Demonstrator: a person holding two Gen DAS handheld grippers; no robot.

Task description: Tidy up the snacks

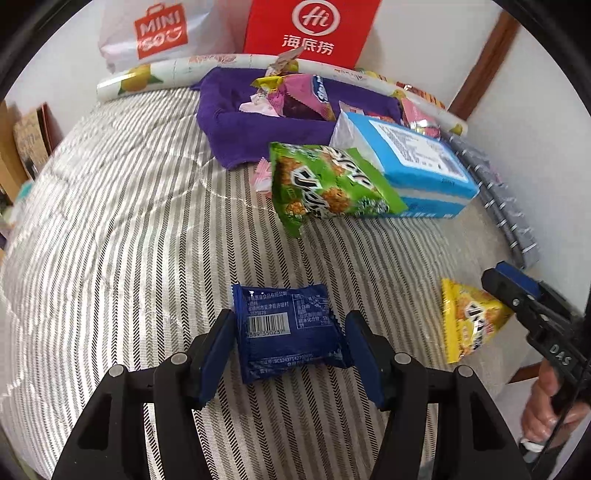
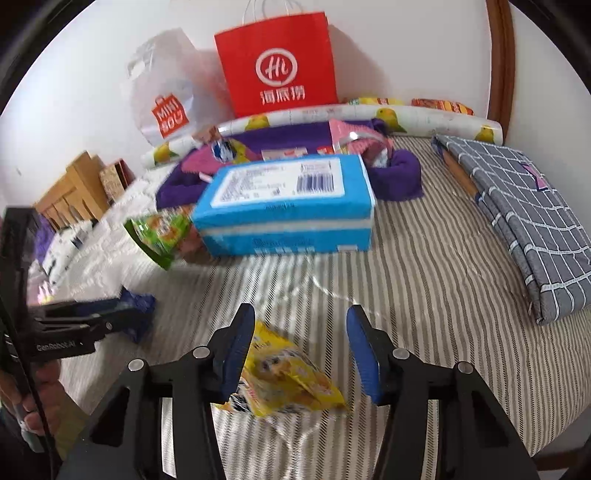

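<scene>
A dark blue snack packet (image 1: 291,332) lies flat on the striped bedcover, barcode side up, between the fingers of my left gripper (image 1: 290,325). Its edges reach both blue pads, but it is not squeezed or lifted. A yellow snack packet (image 2: 288,380) lies between the fingers of my right gripper (image 2: 301,332). The left pad touches it and the right pad stands clear of it. Farther back, a green snack bag (image 1: 325,184) leans on a light blue box (image 1: 413,162). A purple cloth basket (image 1: 236,122) behind them holds several wrapped snacks.
A red paper bag (image 1: 310,29) and a white plastic bag (image 1: 159,33) stand against the wall behind a rolled lemon-print mat (image 1: 147,79). A grey checked folded cloth (image 2: 524,214) lies at the right. Wooden boxes (image 2: 74,192) sit at the left edge.
</scene>
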